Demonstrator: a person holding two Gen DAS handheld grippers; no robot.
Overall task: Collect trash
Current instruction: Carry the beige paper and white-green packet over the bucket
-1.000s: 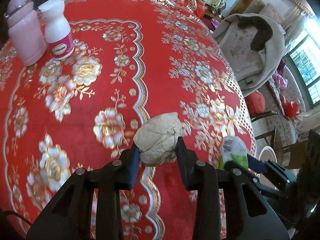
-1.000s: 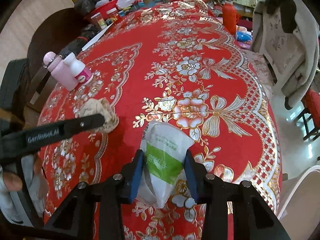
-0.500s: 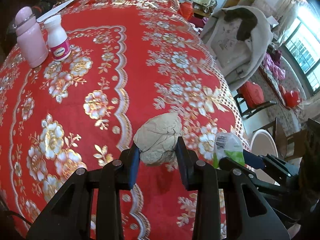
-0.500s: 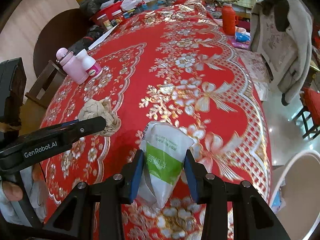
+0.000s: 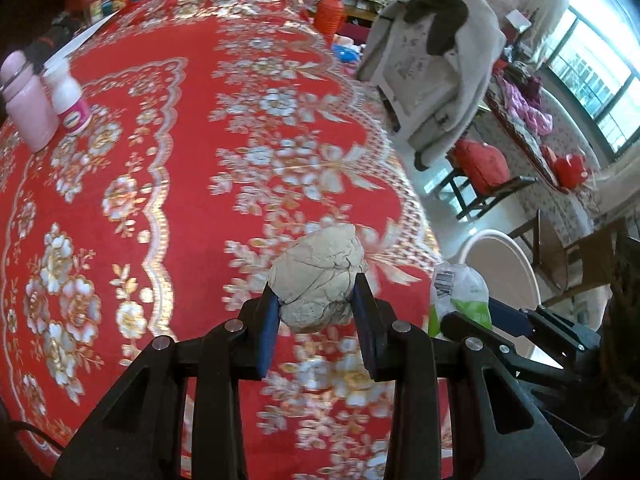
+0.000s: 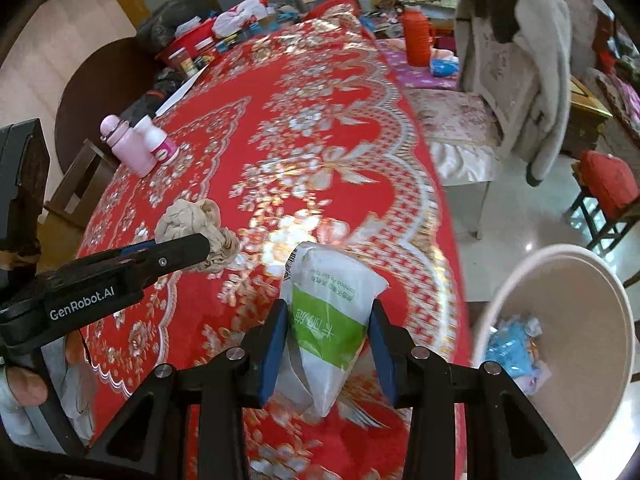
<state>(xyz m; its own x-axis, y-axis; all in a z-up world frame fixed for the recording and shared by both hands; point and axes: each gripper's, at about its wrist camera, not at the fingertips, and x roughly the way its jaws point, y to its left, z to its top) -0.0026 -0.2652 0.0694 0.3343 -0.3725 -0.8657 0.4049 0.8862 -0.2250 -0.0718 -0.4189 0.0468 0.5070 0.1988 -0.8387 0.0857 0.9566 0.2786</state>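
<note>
My left gripper point(image 5: 316, 312) is shut on a crumpled beige paper ball point(image 5: 316, 280) and holds it above the red floral tablecloth point(image 5: 192, 160) near the table's right edge. The ball also shows in the right wrist view point(image 6: 196, 228). My right gripper point(image 6: 328, 340) is shut on a white and green plastic wrapper point(image 6: 332, 316), also seen in the left wrist view point(image 5: 460, 300). A beige trash bin point(image 6: 600, 292) stands on the floor to the right, with blue wrappers inside; its rim shows in the left wrist view point(image 5: 500, 260).
A pink bottle point(image 5: 26, 108) and a white bottle point(image 5: 70, 100) stand at the table's left. A chair draped with a grey coat point(image 5: 440, 60) stands beyond the table's right edge. Clutter point(image 6: 224, 36) lies at the far end. Red stools point(image 6: 608, 184) stand on the floor.
Both grippers have moved right with their loads, toward the table's edge. The trash bin has come into fuller view on the right.
</note>
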